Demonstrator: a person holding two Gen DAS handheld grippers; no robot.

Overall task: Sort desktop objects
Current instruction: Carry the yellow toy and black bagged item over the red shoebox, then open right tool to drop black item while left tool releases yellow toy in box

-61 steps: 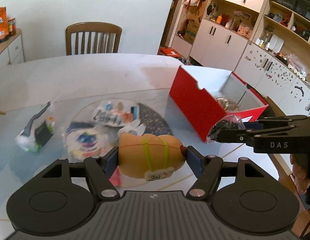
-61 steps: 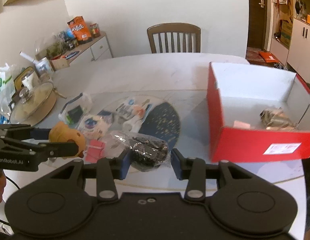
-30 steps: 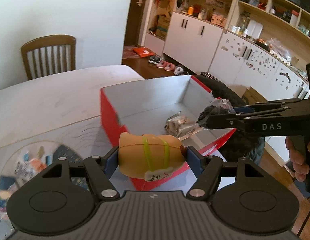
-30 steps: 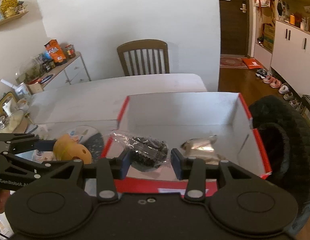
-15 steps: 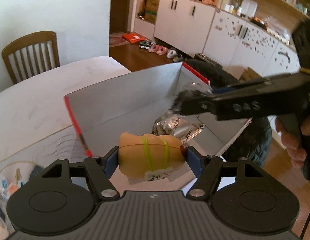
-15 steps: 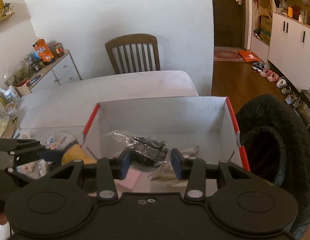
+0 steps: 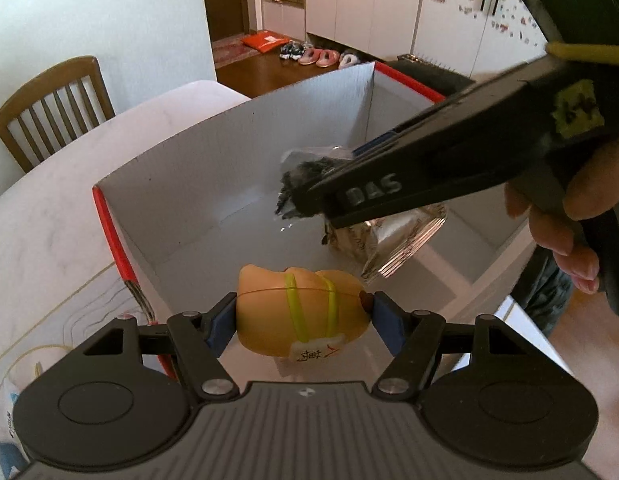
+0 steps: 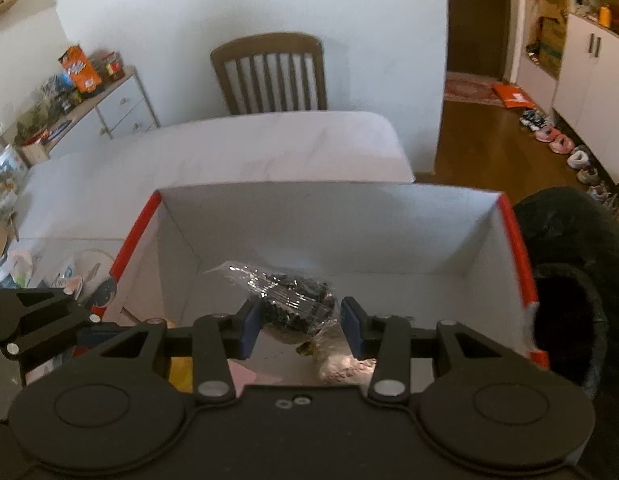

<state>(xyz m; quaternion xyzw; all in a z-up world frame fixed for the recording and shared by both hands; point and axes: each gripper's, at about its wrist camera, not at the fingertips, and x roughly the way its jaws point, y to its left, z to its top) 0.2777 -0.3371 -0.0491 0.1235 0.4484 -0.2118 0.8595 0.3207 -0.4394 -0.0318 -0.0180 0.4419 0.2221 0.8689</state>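
My left gripper is shut on an orange toy with yellow-green bands and holds it over the open red box with a white inside. My right gripper is shut on a clear bag of small black parts and holds it above the same box. In the left wrist view the right gripper crosses from the right with the bag over a silver foil packet on the box floor.
The box stands on a white marble table. Several small packets lie on the table left of the box. A wooden chair stands at the far edge. A black coat is to the right of the box.
Both grippers have carried their objects from above the table to over the inside of the box. The right gripper has come much closer to the left one.
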